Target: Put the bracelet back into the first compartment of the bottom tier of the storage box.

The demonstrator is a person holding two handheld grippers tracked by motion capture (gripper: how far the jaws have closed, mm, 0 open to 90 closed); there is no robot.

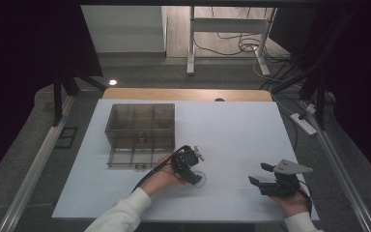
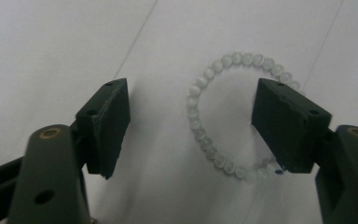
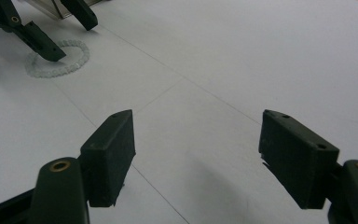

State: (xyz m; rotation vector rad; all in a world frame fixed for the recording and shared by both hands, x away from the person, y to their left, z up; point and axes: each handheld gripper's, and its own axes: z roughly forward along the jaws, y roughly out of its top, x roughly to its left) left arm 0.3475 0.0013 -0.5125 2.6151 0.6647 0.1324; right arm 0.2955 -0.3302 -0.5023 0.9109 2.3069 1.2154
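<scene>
At the time of inspection, a bracelet [image 2: 223, 116] of pale, translucent beads lay flat on the white worktop [image 1: 232, 130], in the near-centre area, in front of and to the right of a clear plastic organiser box [image 1: 140, 123] with divided compartments. A shallow drawer [image 1: 133, 157] of that box stood pulled out toward the person.

The left claw [image 1: 192, 170] was positioned directly over the bracelet, pointing down at it. In the left gripper view its jaws stood apart. One jaw was over bare worktop outside the ring. The other covered the ring's far side and appeared to rest on or just above the beads there; contact could not be confirmed. Most of the bead ring lay in the gap between the two jaws. The pads were not pressing on the bracelet and nothing was clamped.

In the right gripper view the same arrangement was visible at a distance: the left claw's tips straddled one side of the bracelet [image 3: 58, 60].

The right claw [image 1: 261, 174] was held near the front right edge of the worktop, well apart from the bracelet. Its jaws stood apart with nothing between them; bare worktop showed in the gap.

The person's hands, in white sleeves, entered from the near edge.
</scene>
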